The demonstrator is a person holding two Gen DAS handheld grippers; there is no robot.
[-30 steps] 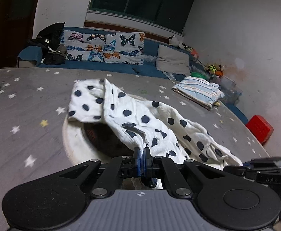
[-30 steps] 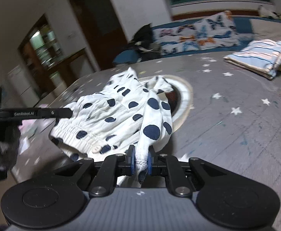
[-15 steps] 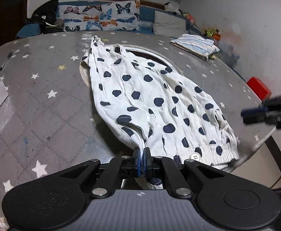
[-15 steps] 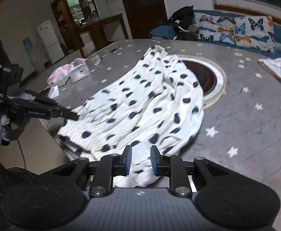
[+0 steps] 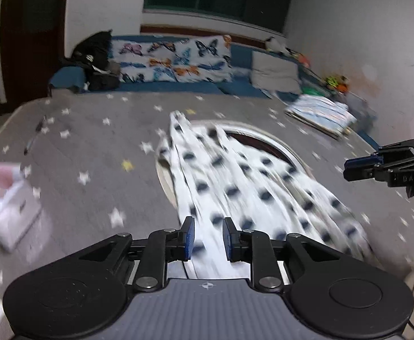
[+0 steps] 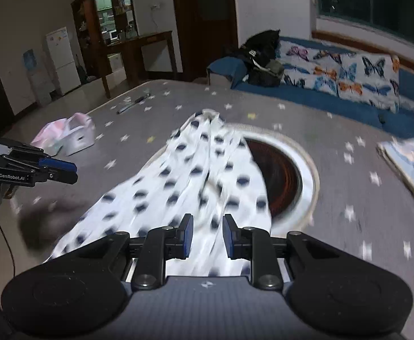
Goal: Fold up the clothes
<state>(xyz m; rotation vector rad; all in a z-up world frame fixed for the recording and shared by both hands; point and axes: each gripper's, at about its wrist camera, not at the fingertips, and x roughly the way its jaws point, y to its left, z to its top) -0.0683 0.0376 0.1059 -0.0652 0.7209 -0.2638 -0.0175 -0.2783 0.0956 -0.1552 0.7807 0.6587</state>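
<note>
Left wrist view, left to right: a pink-and-white box (image 5: 7, 198) is seen at the left edge on the grey star-print table (image 5: 93, 147), blurred. A pen (image 5: 34, 138) lies in the upper left of the tabletop. The left gripper (image 5: 207, 239) is seen at bottom centre, jaws spread apart, nothing pinched between them. The white polka-dot garment (image 5: 244, 187) is spread flat from frame centre down to the bottom centre, partly covering a round white-rimmed recess (image 5: 278, 147) in the table. A butterfly-print cushion (image 5: 175, 61) is seen at upper centre. A folded striped cloth (image 5: 320, 113) rests at upper right. The right gripper (image 5: 351, 167) is seen at the right edge, side-on.

Right wrist view: the left gripper (image 6: 65, 170) is seen at the left edge. The box (image 6: 68, 136) sits just above it. The right gripper (image 6: 206, 238) is at bottom centre, jaws spread, empty. The garment (image 6: 190, 181) runs from centre to bottom centre; the recess (image 6: 286, 178) is exposed right of it. The striped cloth (image 6: 411, 164) is at the right edge.
</note>
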